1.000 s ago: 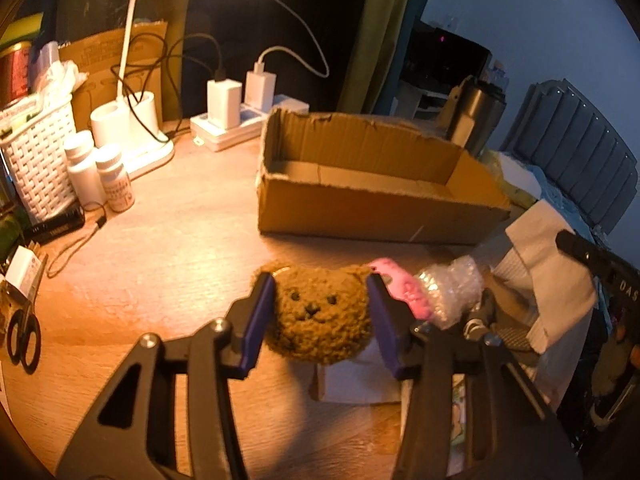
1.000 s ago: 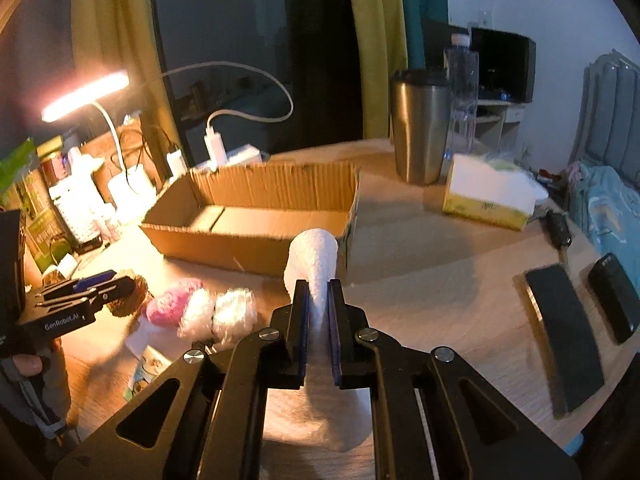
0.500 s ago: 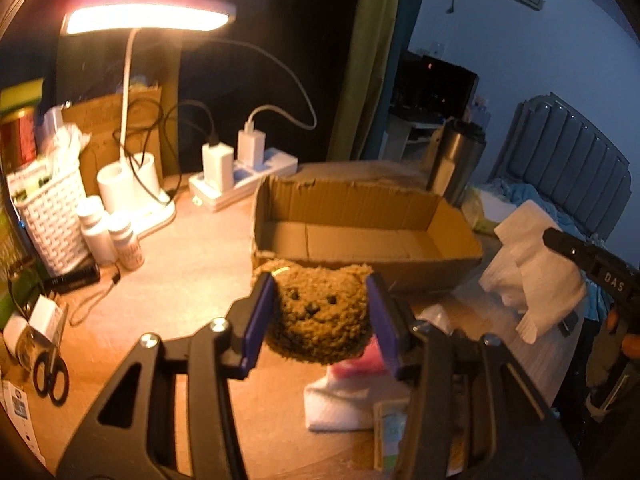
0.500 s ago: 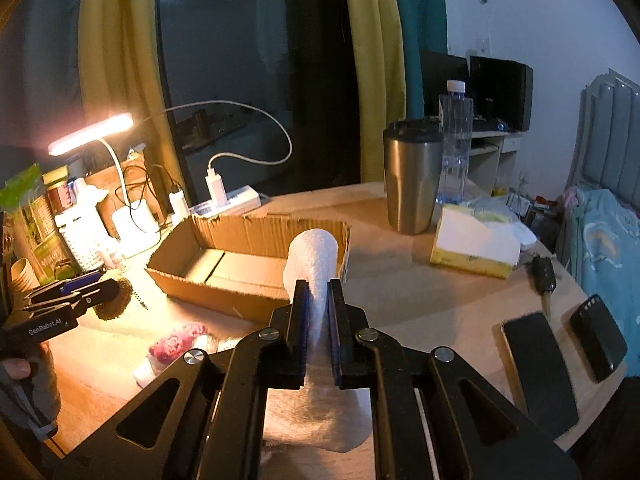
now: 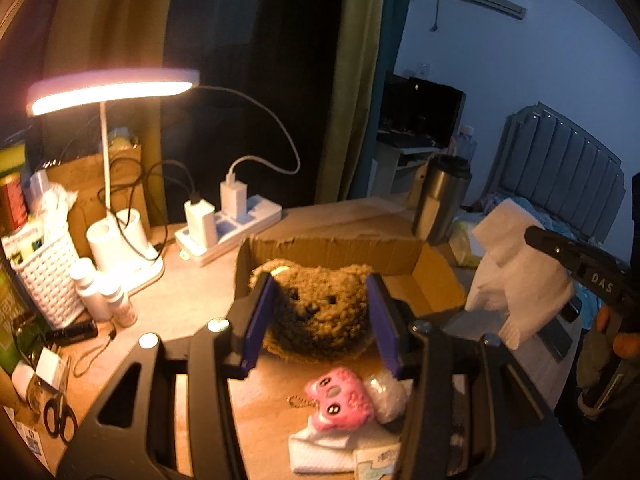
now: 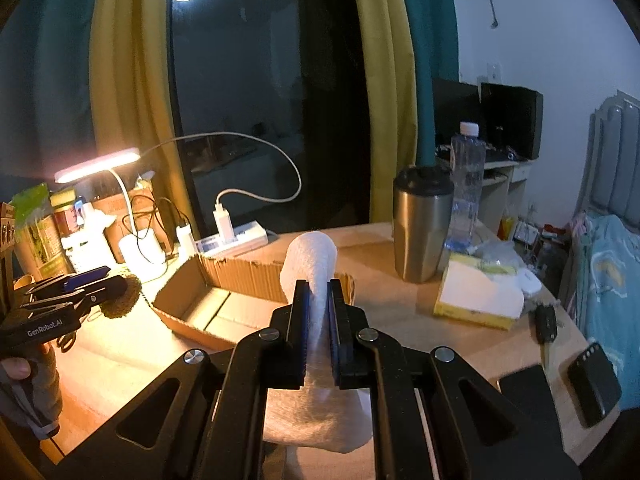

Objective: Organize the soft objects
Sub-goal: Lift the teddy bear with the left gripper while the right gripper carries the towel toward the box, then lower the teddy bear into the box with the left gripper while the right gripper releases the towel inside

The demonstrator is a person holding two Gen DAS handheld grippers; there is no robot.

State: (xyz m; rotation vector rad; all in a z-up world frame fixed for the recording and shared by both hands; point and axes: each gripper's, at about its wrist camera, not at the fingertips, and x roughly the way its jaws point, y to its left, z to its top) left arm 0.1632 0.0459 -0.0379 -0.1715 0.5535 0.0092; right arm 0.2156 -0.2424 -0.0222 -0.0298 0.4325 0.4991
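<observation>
My left gripper (image 5: 320, 320) is shut on a brown fuzzy bear head (image 5: 316, 312) and holds it in the air in front of the open cardboard box (image 5: 436, 276). My right gripper (image 6: 318, 328) is shut on a white cloth (image 6: 312, 268) and holds it raised near the box's (image 6: 208, 308) right end. In the left wrist view that cloth (image 5: 516, 276) hangs at the right. A pink plush toy (image 5: 340, 398) and a white fluffy ball (image 5: 386, 394) lie on the table below the bear, on a folded white cloth (image 5: 320, 446).
A lit desk lamp (image 5: 108, 92), power strip with chargers (image 5: 228, 220), white basket (image 5: 44, 276), pill bottles (image 5: 86, 292) and scissors (image 5: 60, 420) crowd the left. A steel tumbler (image 6: 422, 224), water bottle (image 6: 466, 184), tissue pack (image 6: 476, 300) and dark phones (image 6: 592, 384) stand right of the box.
Both grippers have risen from the table with their loads. The bear has lifted from the tabletop to the height of the box's rim; the white cloth has risen beside the box.
</observation>
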